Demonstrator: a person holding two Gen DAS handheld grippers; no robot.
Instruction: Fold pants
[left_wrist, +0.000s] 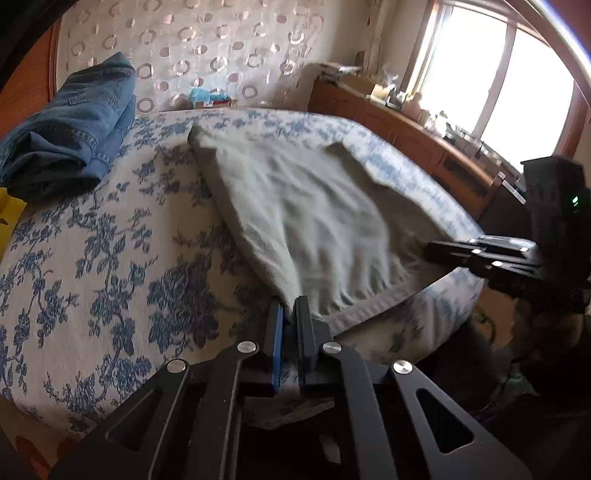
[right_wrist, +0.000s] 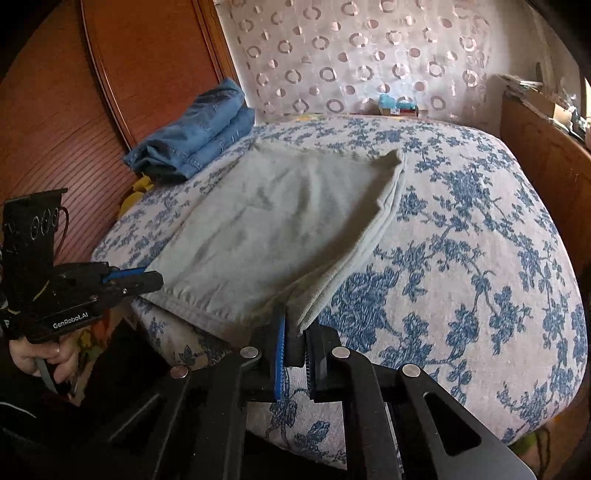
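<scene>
Pale grey-green pants (left_wrist: 303, 214) lie folded flat on the flowered bedspread (left_wrist: 110, 258), their near hem along the bed's front edge. My left gripper (left_wrist: 290, 306) is shut on the near left corner of the hem, with cloth pinched between its pads. In the right wrist view that same left gripper (right_wrist: 155, 278) bites the pants (right_wrist: 280, 221) at the left corner. My right gripper (right_wrist: 295, 319) is shut on the near right corner, where the stacked layers show. The right gripper (left_wrist: 432, 251) also appears at the pants' right edge in the left wrist view.
Folded blue jeans (left_wrist: 70, 125) (right_wrist: 199, 140) rest at the bed's far left, beside a wooden panel (right_wrist: 74, 110). A yellow item (right_wrist: 140, 186) lies near them. A cluttered wooden cabinet (left_wrist: 406, 136) runs under the window on the right. A person's hand (right_wrist: 44, 360) holds the left gripper's handle.
</scene>
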